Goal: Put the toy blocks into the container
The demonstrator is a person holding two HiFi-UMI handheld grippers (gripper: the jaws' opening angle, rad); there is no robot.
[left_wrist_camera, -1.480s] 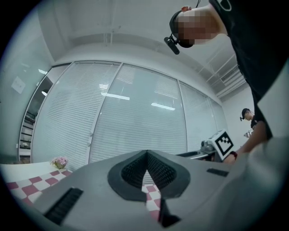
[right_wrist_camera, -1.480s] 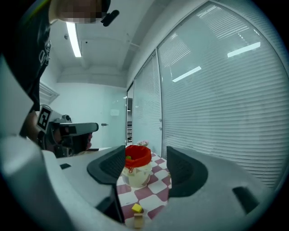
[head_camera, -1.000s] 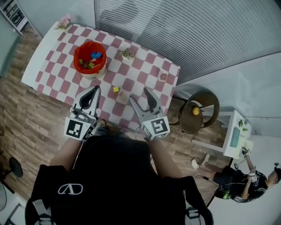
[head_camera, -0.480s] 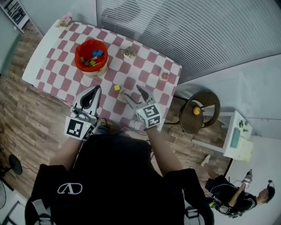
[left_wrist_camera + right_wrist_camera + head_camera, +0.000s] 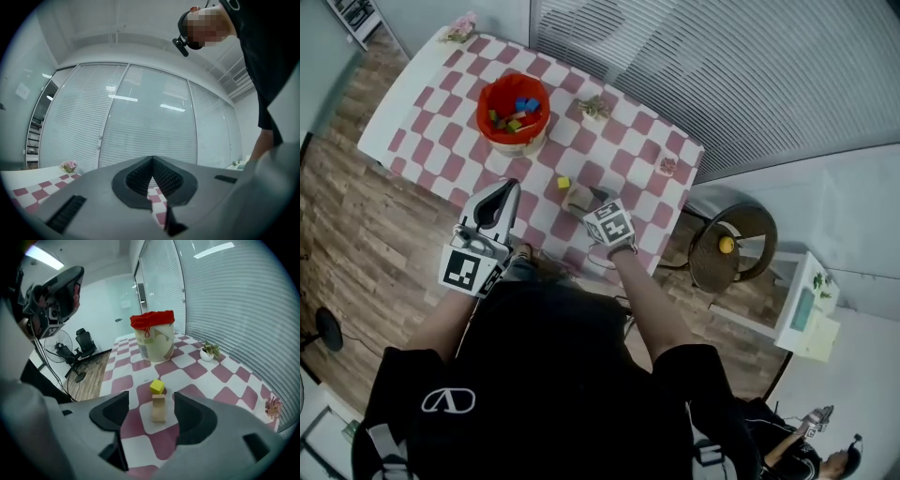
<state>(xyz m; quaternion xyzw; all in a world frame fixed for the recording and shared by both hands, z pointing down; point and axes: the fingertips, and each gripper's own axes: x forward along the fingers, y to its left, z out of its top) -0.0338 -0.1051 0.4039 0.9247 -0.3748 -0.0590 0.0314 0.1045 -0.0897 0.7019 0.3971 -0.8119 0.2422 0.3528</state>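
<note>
The red-and-white chequered table [image 5: 437, 120] carries the cream bucket with a red liner [image 5: 514, 111], some blocks already inside; the left gripper [image 5: 152, 158] hangs level, jaws together on nothing; the right gripper [image 5: 151, 401] tilts down, jaws parted; the tan wooden oblong block [image 5: 159, 409] lies untouched between them, long axis along the gripper's line, narrow sides facing the pads; a small yellow cube [image 5: 157, 386] sits just beyond.

A small potted plant [image 5: 595, 106] stands on the checkered tablecloth [image 5: 431, 112].
</note>
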